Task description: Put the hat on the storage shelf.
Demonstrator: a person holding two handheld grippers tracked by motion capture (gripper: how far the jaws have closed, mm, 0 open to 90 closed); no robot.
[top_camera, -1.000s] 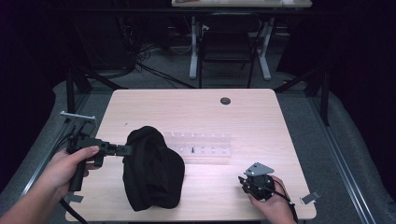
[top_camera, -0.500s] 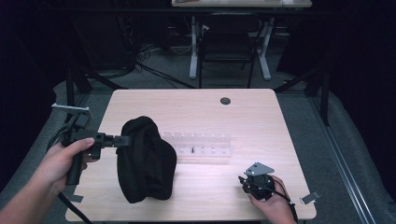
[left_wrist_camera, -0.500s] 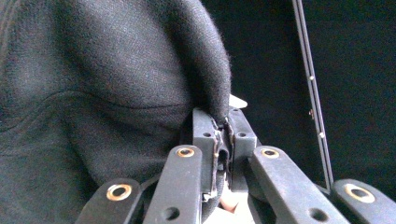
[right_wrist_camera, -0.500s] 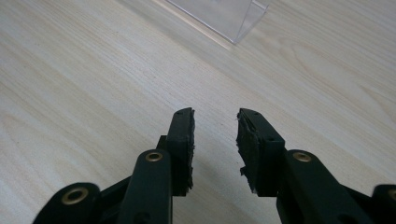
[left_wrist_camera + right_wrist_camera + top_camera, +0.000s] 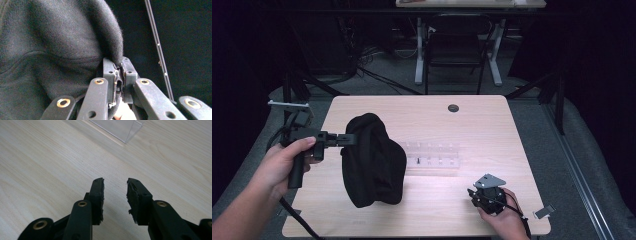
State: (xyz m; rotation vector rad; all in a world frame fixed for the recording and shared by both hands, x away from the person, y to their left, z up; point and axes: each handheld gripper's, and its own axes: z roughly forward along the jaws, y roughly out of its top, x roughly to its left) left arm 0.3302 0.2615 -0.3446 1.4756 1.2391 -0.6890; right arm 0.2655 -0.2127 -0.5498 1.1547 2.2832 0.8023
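A black knitted cloth (image 5: 373,162) hangs in a bunch above the table's left half, its lower end near the wood. My left gripper (image 5: 348,138) is shut on the cloth's upper left edge and holds it up. In the left gripper view the jaws pinch a fold of the black cloth (image 5: 57,45), and my left gripper (image 5: 119,65) sits closed tight around it. My right gripper (image 5: 473,194) rests low at the table's front right, held in a hand. In its own view my right gripper (image 5: 115,185) stands open over bare wood with nothing between its fingers.
A clear plastic rack (image 5: 434,155) lies at the table's middle, partly behind the cloth; its corner (image 5: 125,130) shows ahead of the right gripper. A round black grommet (image 5: 453,108) sits near the far edge. A chair and desk legs stand beyond the table.
My left gripper has lifted the black cloth off the table and drawn it up and left, so it now hangs. The right gripper has stayed in place.
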